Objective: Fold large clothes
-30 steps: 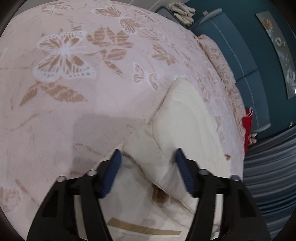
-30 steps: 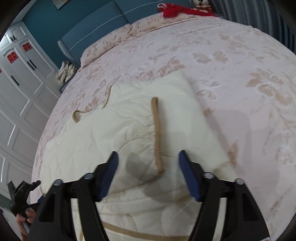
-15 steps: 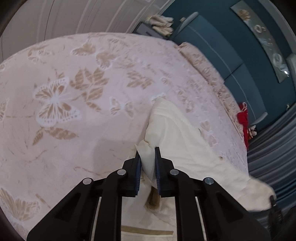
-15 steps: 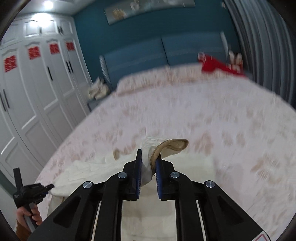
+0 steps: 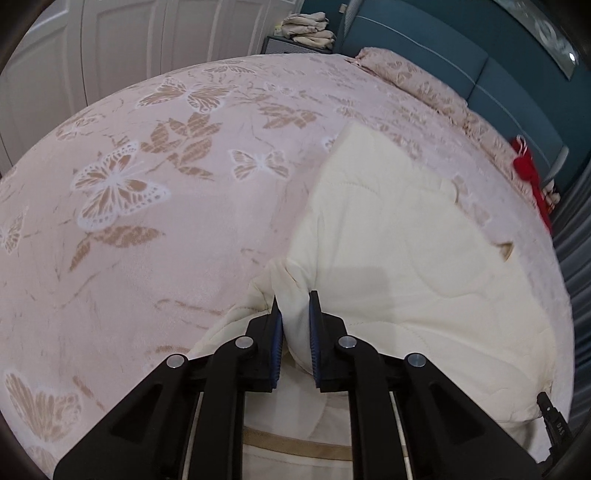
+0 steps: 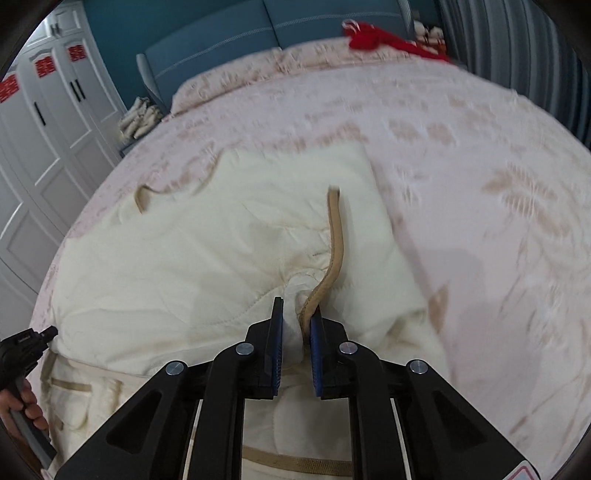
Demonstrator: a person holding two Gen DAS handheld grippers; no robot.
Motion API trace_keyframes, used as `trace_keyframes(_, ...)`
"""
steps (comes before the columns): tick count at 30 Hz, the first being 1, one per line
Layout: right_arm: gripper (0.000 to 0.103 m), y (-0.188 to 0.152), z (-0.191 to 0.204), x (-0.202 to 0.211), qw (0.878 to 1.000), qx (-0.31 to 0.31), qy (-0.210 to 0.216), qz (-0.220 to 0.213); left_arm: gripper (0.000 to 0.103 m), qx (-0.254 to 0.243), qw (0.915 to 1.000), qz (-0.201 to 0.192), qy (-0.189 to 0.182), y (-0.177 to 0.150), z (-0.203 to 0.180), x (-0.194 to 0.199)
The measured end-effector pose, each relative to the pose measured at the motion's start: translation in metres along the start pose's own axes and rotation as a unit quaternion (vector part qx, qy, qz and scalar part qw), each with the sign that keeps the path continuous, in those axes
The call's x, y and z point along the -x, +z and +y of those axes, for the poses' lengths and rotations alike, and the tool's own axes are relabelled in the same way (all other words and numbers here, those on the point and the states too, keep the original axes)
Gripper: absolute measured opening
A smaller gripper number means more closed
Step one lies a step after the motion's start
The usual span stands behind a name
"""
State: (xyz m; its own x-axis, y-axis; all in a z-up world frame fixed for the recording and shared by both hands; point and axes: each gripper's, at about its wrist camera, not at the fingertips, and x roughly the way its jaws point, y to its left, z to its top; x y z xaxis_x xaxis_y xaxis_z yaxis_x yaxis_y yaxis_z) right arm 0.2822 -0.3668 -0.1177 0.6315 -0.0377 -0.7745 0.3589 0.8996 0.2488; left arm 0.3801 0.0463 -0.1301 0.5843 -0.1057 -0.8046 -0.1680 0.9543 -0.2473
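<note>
A cream quilted garment (image 5: 399,258) with tan trim lies spread on a pink butterfly-print bed (image 5: 147,229). My left gripper (image 5: 294,299) is shut on a bunched fold of the cream fabric at its left edge. In the right wrist view the same garment (image 6: 184,266) fills the near half of the bed, and a tan strap (image 6: 334,236) runs up across it. My right gripper (image 6: 296,306) is shut on a pinch of the cream fabric together with the strap's lower end. A hand holding the other gripper's handle (image 6: 22,373) shows at the far left edge.
A blue padded headboard (image 6: 236,40) and patterned pillows (image 6: 229,85) stand at the bed's far end, with a red item (image 6: 373,37) beside them. White wardrobe doors (image 6: 48,122) line the left side, and a nightstand carries folded cloths (image 5: 306,29). Striped curtains (image 6: 517,62) hang at right.
Both grippers went from wide open over the garment to shut on its fabric. They lifted the pinched folds, swung up, and now sit low over the spread garment again.
</note>
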Motion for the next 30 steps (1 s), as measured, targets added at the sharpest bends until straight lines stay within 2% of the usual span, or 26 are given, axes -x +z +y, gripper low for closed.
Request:
trace_keyframes(7, 0.011, -0.012, -0.003, -0.019, 1.000, -0.010, 0.003, 0.016, 0.013, -0.037, 0.9991, -0.007, 0.019, -0.009, -0.005, -0.009)
trace_keyframes(10, 0.011, -0.009, -0.007, -0.021, 0.999, -0.020, 0.011, 0.024, 0.017, -0.048, 0.9985, -0.009, 0.025, -0.010, -0.006, -0.011)
trace_keyframes(12, 0.016, -0.004, -0.012, -0.016, 0.998, -0.043, 0.023, 0.030, 0.021, -0.051, 0.9984, -0.010, 0.023, -0.008, -0.005, -0.007)
trace_keyframes(14, 0.024, -0.001, -0.016, 0.007, 0.998, -0.065, 0.011, 0.012, 0.027, -0.055, 0.9982, -0.009, 0.022, -0.005, -0.002, 0.003)
trace_keyframes(17, 0.024, 0.001, -0.008, 0.042, 0.998, -0.051, 0.002, -0.027, 0.027, -0.069, 0.9971, -0.022, 0.023, -0.001, 0.004, 0.035)
trace_keyframes(19, 0.025, 0.001, 0.008, 0.064, 0.999, -0.029, 0.012, -0.044, 0.025, -0.074, 0.9961, -0.037, 0.032, 0.001, 0.005, 0.053)
trace_keyframes(21, 0.024, 0.001, 0.034, 0.075, 0.998, 0.000, 0.033, -0.046, 0.025, -0.073, 0.9954, -0.056, 0.026, 0.004, 0.001, 0.074)
trace_keyframes(24, 0.023, -0.003, 0.079, 0.071, 0.996, 0.044, 0.070, -0.030, 0.025, -0.084, 0.9945, -0.061, -0.018, 0.006, -0.026, 0.091)
trace_keyframes(27, 0.022, -0.013, 0.118, 0.053, 0.992, 0.081, 0.093, -0.009, 0.025, -0.127, 0.9898, -0.046, -0.045, -0.004, -0.066, 0.084)
trace_keyframes(30, 0.021, -0.024, 0.141, 0.031, 0.990, 0.107, 0.094, 0.012, 0.026, -0.160, 0.9855, -0.028, -0.047, -0.020, -0.096, 0.063)
